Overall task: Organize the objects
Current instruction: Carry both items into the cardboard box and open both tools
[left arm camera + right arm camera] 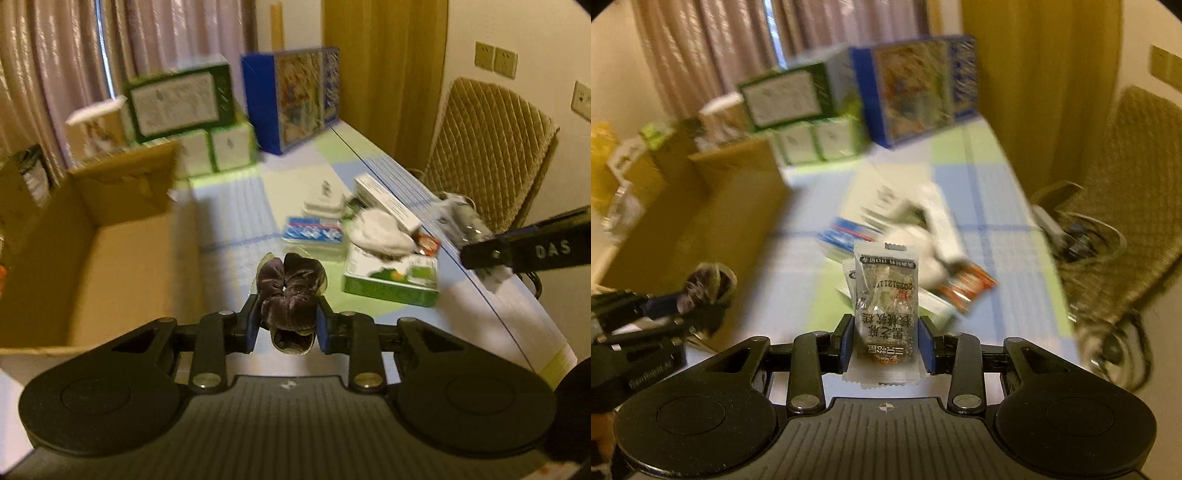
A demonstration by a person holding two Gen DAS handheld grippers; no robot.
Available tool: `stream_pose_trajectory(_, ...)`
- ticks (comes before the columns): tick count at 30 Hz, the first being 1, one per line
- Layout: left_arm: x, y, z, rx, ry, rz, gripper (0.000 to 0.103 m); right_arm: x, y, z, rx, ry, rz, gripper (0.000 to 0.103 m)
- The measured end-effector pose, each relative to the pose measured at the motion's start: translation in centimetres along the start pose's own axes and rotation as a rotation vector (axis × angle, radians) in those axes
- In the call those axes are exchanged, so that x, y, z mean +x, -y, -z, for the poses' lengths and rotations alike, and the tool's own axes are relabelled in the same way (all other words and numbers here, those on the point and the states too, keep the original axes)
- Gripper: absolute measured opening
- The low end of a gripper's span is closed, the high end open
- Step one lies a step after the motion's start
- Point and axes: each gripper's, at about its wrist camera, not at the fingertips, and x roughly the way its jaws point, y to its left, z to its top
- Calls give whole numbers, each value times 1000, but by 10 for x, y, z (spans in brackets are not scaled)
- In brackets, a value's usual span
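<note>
My left gripper (288, 325) is shut on a dark purple velvet scrunchie (290, 291), held above the table just right of an open cardboard box (92, 258). My right gripper (886, 345) is shut on a few clear snack packets (886, 295) with black print. It also shows in the left wrist view as a black bar (528, 251) at the right edge. The left gripper with the scrunchie (705, 286) appears at the left of the right wrist view, beside the box (713, 221).
A pile lies mid-table: a green tin (391, 284), a white cloth (380, 232), a blue-and-white pack (314, 230), a white carton (388, 203), a red packet (967, 288). Green-white boxes (184, 99) and a blue box (291, 96) stand at the back. A wicker chair (487, 147) sits right.
</note>
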Motion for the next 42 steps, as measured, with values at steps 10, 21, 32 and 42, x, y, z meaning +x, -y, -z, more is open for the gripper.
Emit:
stream_pose_trajectory(10,-45,-109,-19,-45,40,-141,26,13,-131,-60,-104,35,-251,33)
stream_pose_trajectory(21,-10,-200,-13,-92,-12,-127,27,95,-203,-88,-113,-78,-314,33)
stream_pose_trajectory(32,9,-218,-6,-108,-5,-136,57,120,-198,-85,-99,-104,-293,34)
stream_pose_trajectory(42,-30,-226,5,-148,56,-170,69,127,-204,-92,-68,-72,-318,63)
